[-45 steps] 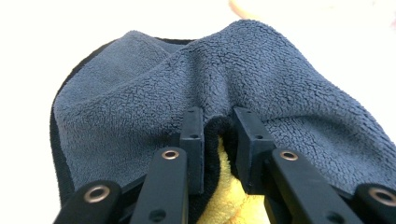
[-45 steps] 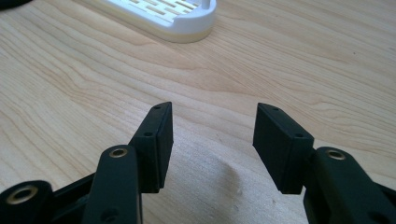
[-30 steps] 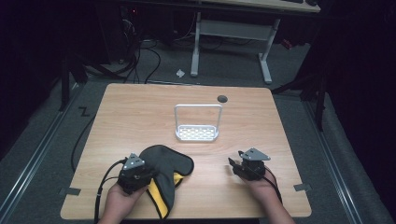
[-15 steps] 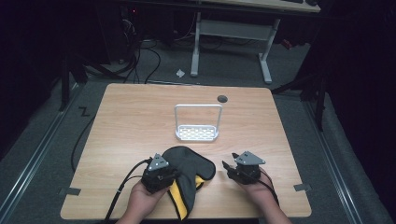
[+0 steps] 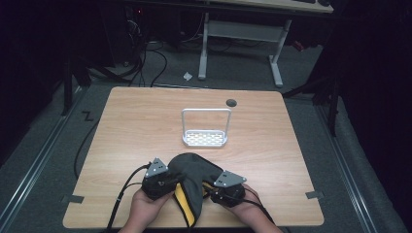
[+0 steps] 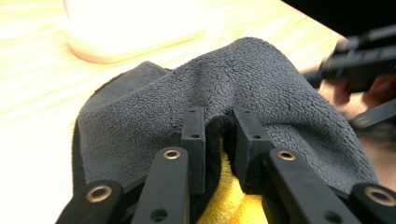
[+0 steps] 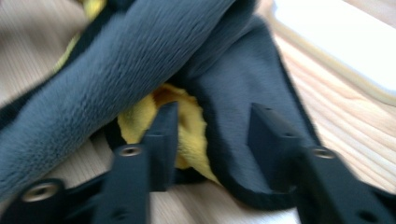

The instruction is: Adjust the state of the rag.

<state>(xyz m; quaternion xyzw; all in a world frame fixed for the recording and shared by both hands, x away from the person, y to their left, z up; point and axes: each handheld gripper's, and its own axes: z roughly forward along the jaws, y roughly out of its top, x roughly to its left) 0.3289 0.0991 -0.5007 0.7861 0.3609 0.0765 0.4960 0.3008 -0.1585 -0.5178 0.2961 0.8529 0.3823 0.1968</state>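
On the surface (image 5: 145,121), the grey-and-yellow cloth (image 5: 192,182) lies bunched at the near edge between both hands. The left claw (image 6: 219,135) pinches its fold; the right claw (image 7: 215,135), jaws just closing, straddles the cloth's edge, pads apparently not yet pressing.

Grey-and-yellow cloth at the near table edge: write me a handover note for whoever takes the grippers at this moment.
Left gripper: jaws pinched on a fold of the grey-and-yellow cloth.
Right gripper: jaws have just been closing, the cloth's right edge lies between them, the pads not yet pressing it.
Cloth: bunched at the near edge of the table, grey side up, yellow lining showing underneath.
White rack: stands mid-table, apart from the cloth.
Done: left grip.
Left: finish the right grip, then probably lift and spread or fold the cloth.
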